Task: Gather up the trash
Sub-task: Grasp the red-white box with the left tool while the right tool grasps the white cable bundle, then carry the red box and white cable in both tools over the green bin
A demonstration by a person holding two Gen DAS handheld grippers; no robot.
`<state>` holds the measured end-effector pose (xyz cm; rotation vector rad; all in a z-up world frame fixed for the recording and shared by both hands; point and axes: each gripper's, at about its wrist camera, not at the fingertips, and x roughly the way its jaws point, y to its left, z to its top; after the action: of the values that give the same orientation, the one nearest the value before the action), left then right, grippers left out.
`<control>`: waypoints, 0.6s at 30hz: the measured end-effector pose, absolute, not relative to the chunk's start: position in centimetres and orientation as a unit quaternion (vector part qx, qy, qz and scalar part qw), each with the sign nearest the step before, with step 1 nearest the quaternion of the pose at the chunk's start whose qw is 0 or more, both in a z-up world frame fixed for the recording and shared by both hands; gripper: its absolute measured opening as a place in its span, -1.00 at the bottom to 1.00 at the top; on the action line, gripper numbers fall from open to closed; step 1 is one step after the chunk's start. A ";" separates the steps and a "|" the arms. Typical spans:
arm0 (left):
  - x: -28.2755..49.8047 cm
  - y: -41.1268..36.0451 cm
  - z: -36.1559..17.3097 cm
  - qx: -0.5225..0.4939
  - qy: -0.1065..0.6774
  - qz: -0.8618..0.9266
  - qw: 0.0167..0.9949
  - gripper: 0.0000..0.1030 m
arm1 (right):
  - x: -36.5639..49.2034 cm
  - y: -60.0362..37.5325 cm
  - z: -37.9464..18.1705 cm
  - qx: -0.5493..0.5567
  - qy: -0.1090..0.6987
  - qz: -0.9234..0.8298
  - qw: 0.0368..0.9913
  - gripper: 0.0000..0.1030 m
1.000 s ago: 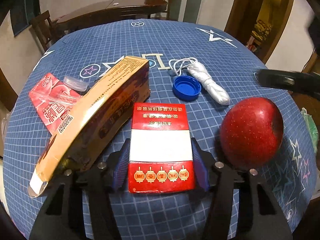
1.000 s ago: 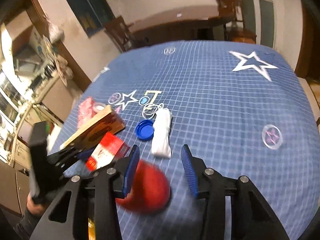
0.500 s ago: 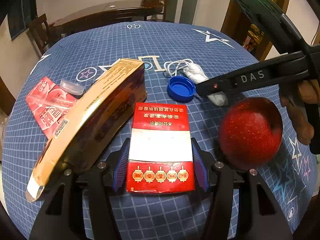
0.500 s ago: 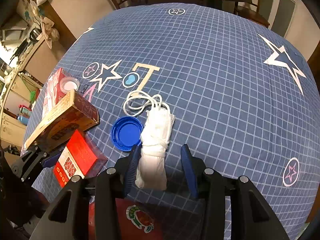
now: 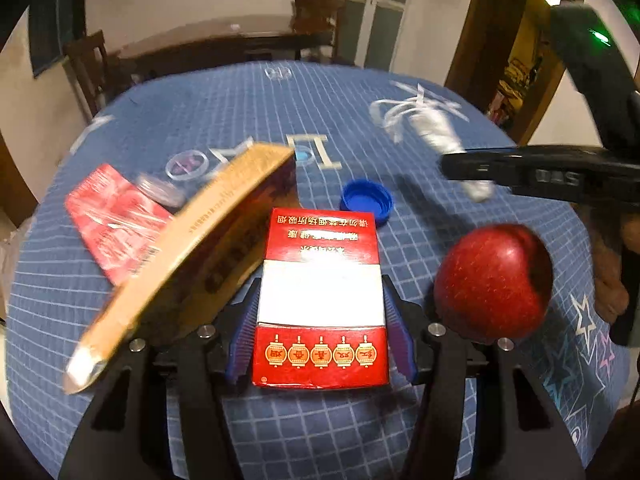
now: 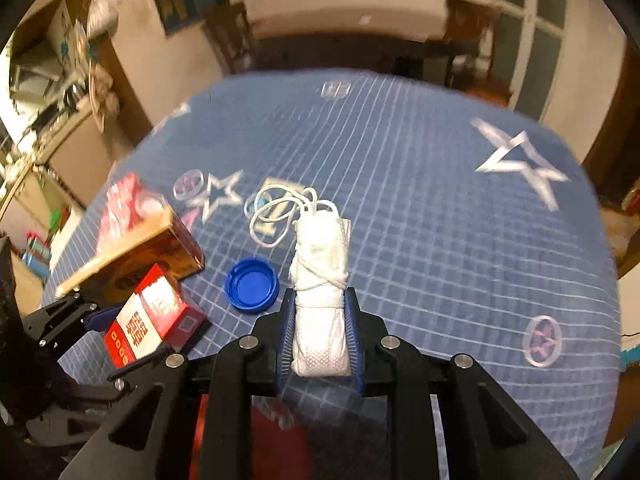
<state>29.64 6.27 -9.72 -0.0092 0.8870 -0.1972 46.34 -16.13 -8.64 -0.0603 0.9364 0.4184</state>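
1. Worktop [image 6: 420,208]: round, covered with a blue checked cloth printed with stars.
2. Right gripper [image 6: 320,332]: its fingers were closing on item 3, the blue pads against both long sides of the bundle's near end. In the left wrist view this gripper entered from 3 o'clock, carried by a person's hand [image 5: 608,276].
3. White mask [image 6: 320,280]: folded into a bundle and bound with its own cord, loose loops spilling toward 12 o'clock. In the left wrist view it appeared raised off the cloth at about 2 o'clock, blurred.
4. Left gripper [image 5: 320,320]: fingers set to either side of item 5, the pads at its flanks; whether they pressed on it could not be told.
5. Red cigarette pack [image 5: 320,300]: lay flat on the cloth between the left fingers, lantern print nearest the camera.
6. Long tan carton [image 5: 188,264]: at 10 o'clock of the pack, tilted, just beside it.
7. Red plastic wrapper [image 5: 112,220]: beyond the carton at 10 o'clock, a small clear lid [image 5: 158,192] at its edge.
8. Blue bottle cap [image 5: 366,200]: open side up, at 12 o'clock of the pack, near it.
9. Red apple [image 5: 492,280]: at 3 o'clock of the pack, beside the left gripper's right finger.
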 end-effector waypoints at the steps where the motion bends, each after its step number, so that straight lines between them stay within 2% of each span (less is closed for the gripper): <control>1: 29.1 6.2 -9.1 -0.002 0.418 -0.091 0.904 0.04 | 45.4 -16.5 -7.9 -0.028 0.434 0.197 0.878 -0.52; 7: 25.2 5.8 -5.9 -0.006 0.357 -0.075 0.931 0.04 | 36.0 -19.3 -4.3 -0.021 0.340 0.173 0.924 -0.52; 18: 14.7 0.5 -3.3 -0.009 0.262 -0.100 0.960 0.05 | 19.9 -21.5 -3.9 -0.012 0.246 0.118 0.962 -0.52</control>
<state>14.65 0.48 -3.35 -0.0173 0.5311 -0.2019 19.90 -21.47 -3.88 -0.0235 0.4993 0.2388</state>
